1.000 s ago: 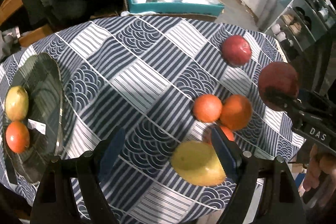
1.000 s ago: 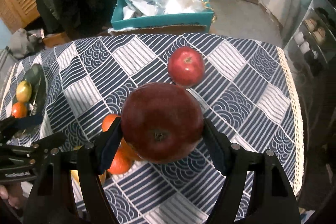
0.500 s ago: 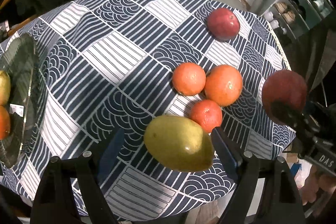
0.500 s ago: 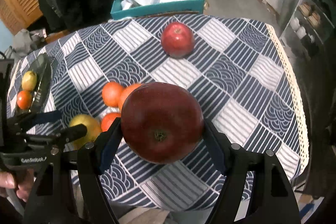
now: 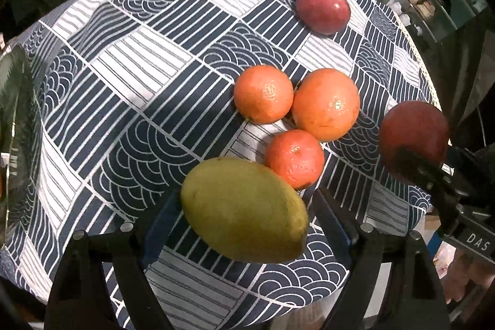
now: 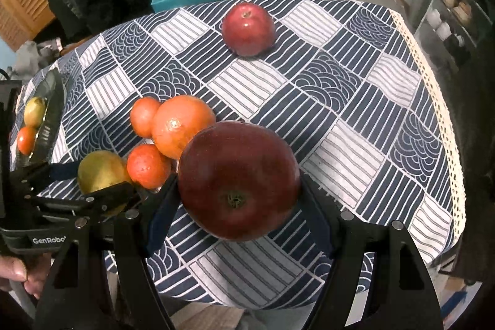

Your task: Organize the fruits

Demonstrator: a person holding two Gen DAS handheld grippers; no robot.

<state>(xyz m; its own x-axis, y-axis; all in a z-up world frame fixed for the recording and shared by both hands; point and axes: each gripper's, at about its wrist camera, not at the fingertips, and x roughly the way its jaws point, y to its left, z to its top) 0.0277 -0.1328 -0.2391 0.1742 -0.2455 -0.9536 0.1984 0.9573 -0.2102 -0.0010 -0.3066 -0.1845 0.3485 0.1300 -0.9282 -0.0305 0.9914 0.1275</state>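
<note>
Where cloth (image 6: 355, 126) lies bare, open room

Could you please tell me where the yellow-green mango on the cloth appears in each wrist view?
Left wrist: the mango is low and central, between the left gripper fingers.
Right wrist: the mango is at lower left, partly behind the left gripper.
Shared landmark: the small orange lies right beside it in both.
</note>
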